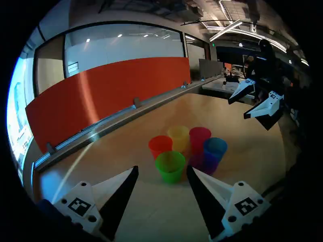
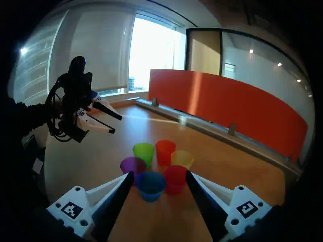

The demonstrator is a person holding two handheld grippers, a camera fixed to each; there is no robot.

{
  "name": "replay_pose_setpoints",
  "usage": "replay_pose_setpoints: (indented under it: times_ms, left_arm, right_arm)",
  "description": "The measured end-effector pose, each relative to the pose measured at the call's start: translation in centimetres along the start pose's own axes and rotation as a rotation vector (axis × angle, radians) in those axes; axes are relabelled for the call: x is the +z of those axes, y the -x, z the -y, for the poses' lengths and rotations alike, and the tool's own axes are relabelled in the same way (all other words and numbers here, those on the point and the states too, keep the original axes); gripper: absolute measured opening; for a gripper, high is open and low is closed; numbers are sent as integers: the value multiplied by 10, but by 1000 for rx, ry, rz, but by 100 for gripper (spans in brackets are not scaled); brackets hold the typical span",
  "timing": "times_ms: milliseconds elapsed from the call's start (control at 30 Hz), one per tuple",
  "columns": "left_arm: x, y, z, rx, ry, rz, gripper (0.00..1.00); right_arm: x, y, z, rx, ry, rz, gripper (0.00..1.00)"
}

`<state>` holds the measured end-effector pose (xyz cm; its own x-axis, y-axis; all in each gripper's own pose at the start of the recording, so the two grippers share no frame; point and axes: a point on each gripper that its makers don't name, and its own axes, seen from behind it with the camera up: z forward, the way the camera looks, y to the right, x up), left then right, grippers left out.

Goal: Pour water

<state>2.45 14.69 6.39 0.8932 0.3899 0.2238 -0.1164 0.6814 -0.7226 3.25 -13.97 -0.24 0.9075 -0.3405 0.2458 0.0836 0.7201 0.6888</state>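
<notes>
left gripper (image 1: 161, 168): my fingers spread, holding nothing
right gripper (image 2: 158, 174): also spread, empty
cups (image 1: 198, 141): clustered on table (image 1: 250, 157), 12 o'clock off my tips
handling: probably light, thin plastic; I'd pinch mid-wall, gently

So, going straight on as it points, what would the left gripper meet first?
Most likely the green cup, centred ahead of the left gripper and nearest to it, though depth is unclear.

**White grippers, black trim, tagged fingers**

Same build on left gripper (image 1: 162, 168) and right gripper (image 2: 158, 173). Fingers (image 1: 117, 189) white, pointed, black inner faces. Square black-white tag (image 1: 78, 206) and small dark holes (image 1: 83, 184) at each finger base. Right gripper view, left of frame: black body (image 2: 76, 86), looped black cables (image 2: 54, 117), dark sleeve (image 2: 24, 115).
</notes>
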Motion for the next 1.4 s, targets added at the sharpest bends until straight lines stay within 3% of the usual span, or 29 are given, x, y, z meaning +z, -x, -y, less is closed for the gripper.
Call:
replay_pose_setpoints:
  times_ms: [667, 1400]
  left_arm:
    - [31, 38, -11, 38, 68, 87, 88]
    - [72, 61, -8, 57, 104, 157, 88]
  right_arm:
    - [22, 31, 4, -22, -12, 72, 99]
    - [26, 43, -2, -17, -11, 94, 100]
